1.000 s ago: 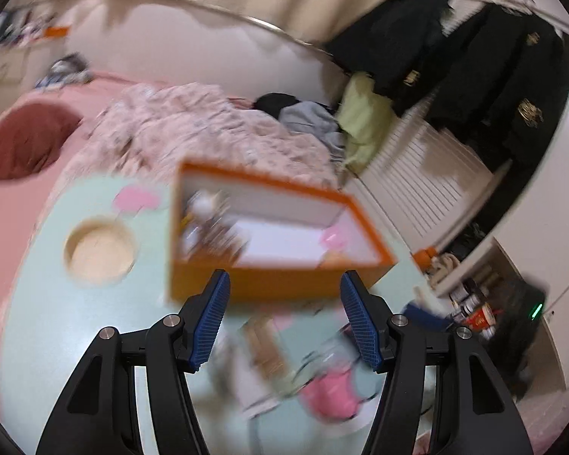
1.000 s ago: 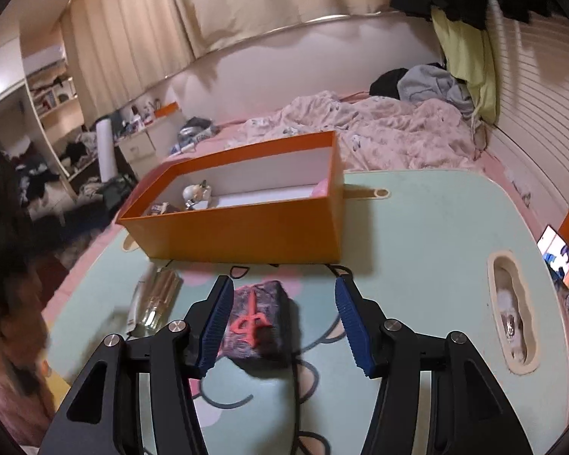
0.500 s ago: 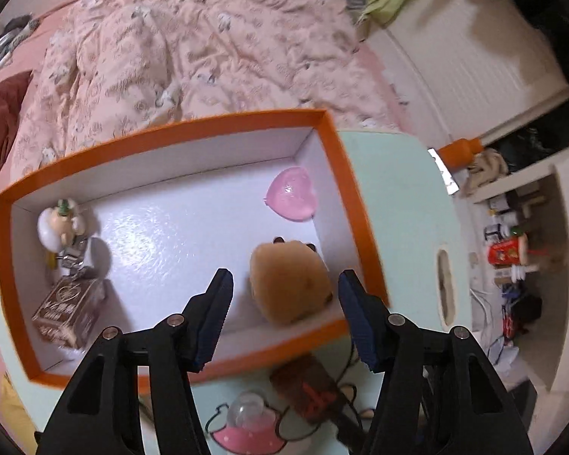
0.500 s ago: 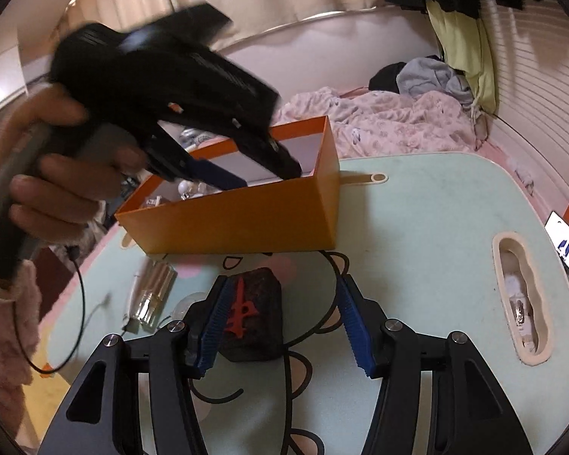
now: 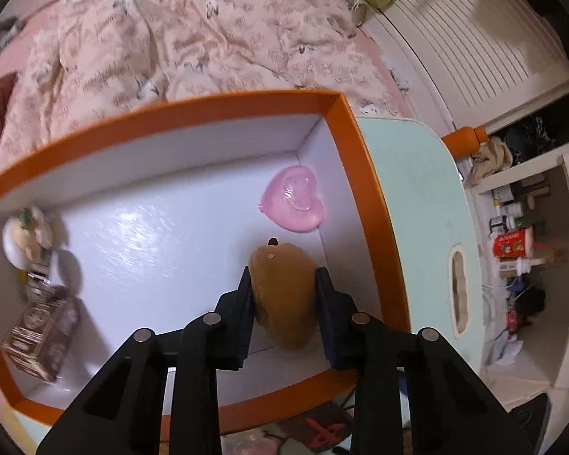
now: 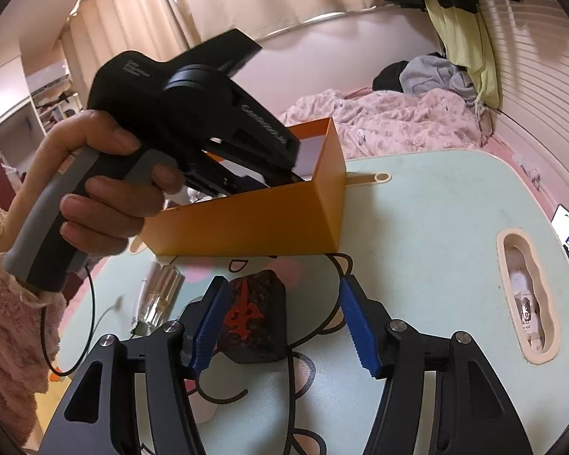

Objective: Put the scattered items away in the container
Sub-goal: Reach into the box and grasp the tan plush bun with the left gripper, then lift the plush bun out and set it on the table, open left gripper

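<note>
Left gripper (image 5: 283, 284) is pinching a brown plush toy (image 5: 282, 295) inside the orange box (image 5: 354, 167), at its right end, just in front of a pink heart-shaped case (image 5: 294, 197). Right gripper (image 6: 284, 326) is spread wide outside the box's near wall; a dark pouch with a red emblem (image 6: 252, 316) lies on the table (image 6: 436, 227) against its left finger.

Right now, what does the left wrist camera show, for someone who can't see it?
The left hand-held gripper grips a brown plush inside an orange box. A pink heart, a figurine and a brown packet also lie inside.
</note>
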`<state>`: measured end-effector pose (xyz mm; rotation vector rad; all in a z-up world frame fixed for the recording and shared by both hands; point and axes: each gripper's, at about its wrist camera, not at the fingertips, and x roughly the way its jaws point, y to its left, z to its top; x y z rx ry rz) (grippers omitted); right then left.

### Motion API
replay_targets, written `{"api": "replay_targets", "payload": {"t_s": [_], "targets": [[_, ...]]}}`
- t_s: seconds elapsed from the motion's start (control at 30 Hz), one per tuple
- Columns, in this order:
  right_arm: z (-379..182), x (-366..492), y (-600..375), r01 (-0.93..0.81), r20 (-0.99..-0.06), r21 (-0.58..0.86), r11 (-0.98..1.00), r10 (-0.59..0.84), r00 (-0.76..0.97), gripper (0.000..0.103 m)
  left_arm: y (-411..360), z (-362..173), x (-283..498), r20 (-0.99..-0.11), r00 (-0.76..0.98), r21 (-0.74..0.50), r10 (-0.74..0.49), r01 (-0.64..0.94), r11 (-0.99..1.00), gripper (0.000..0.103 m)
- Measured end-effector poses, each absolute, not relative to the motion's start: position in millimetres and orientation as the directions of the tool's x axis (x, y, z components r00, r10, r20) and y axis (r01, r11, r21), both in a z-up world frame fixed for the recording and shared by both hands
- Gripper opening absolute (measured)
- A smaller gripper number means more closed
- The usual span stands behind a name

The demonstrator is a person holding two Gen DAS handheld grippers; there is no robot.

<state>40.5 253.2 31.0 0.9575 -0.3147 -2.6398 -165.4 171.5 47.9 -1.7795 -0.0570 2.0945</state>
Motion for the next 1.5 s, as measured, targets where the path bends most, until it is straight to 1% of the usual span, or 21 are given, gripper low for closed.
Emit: {"api": "replay_targets", "payload": {"t_s": [0.07,0.23,0.37,0.47,0.63,0.8,0.97,1.1,1.17,1.2,1.27,1.33,1.37,1.43,1.5], "targets": [[30,41,253,0.214,-0.585,0.31,-0.926,-0.364,-0.725,0.06,164,56,-167,-0.934,-0.131,-0.291,0.331,-0.255,-0.922,0.03],[30,42,252,0.213,-0.59,0.31,-0.927,-0.363,-0.721,0.06,130,96,-158,-0.894,-0.221,-0.334,0.389,-0.25,-0.909,0.03],[29,41,253,0.212,-0.594,0.314,-0.925,-0.366,-0.717,0.06,102,128,-128,-0.841,-0.249,-0.404,0.481,-0.303,-0.863,0.031],[29,40,253,0.211,-0.598,0.317,-0.925,-0.367,-0.712,0.06,80,136,-93,-0.817,-0.28,-0.411,0.505,-0.333,-0.849,0.031],[26,37,253,0.208,-0.61,0.319,-0.925,-0.368,-0.701,0.06,38,117,-43,-0.798,-0.309,-0.43,0.517,-0.308,-0.849,0.031],[25,34,253,0.2,-0.62,0.32,-0.926,-0.365,-0.695,0.06,10,74,-12,-0.794,-0.3,-0.472,0.529,-0.245,-0.847,0.031],[24,33,254,0.195,-0.627,0.321,-0.927,-0.362,-0.689,0.06,10,47,7,-0.797,-0.332,-0.446,0.504,-0.238,-0.863,0.031],[24,32,255,0.188,-0.629,0.322,-0.928,-0.358,-0.69,0.06,17,33,12,-0.769,-0.279,-0.516,0.576,-0.262,-0.816,0.032],[23,32,254,0.188,-0.631,0.321,-0.928,-0.358,-0.688,0.06,22,29,13,-0.764,-0.26,-0.528,0.59,-0.272,-0.804,0.033],[23,32,254,0.188,-0.632,0.32,-0.928,-0.358,-0.687,0.06,24,27,13,-0.767,-0.257,-0.527,0.589,-0.273,-0.805,0.037],[23,32,255,0.188,-0.632,0.321,-0.928,-0.358,-0.687,0.06,24,25,12,-0.76,-0.268,-0.535,0.592,-0.259,-0.804,0.04],[23,32,255,0.189,-0.632,0.321,-0.928,-0.358,-0.687,0.06,20,26,12,-0.74,-0.292,-0.555,0.605,-0.242,-0.796,0.06],[23,32,255,0.189,-0.632,0.321,-0.928,-0.359,-0.687,0.06,17,29,12,-0.724,-0.311,-0.568,0.616,-0.238,-0.788,0.062],[23,32,255,0.189,-0.632,0.321,-0.928,-0.358,-0.687,0.06,12,37,16,-0.689,-0.351,-0.583,0.634,-0.251,-0.773,0.062],[23,32,255,0.189,-0.631,0.32,-0.928,-0.358,-0.688,0.06,5,49,19,-0.664,-0.407,-0.572,0.627,-0.263,-0.777,0.063]]}}
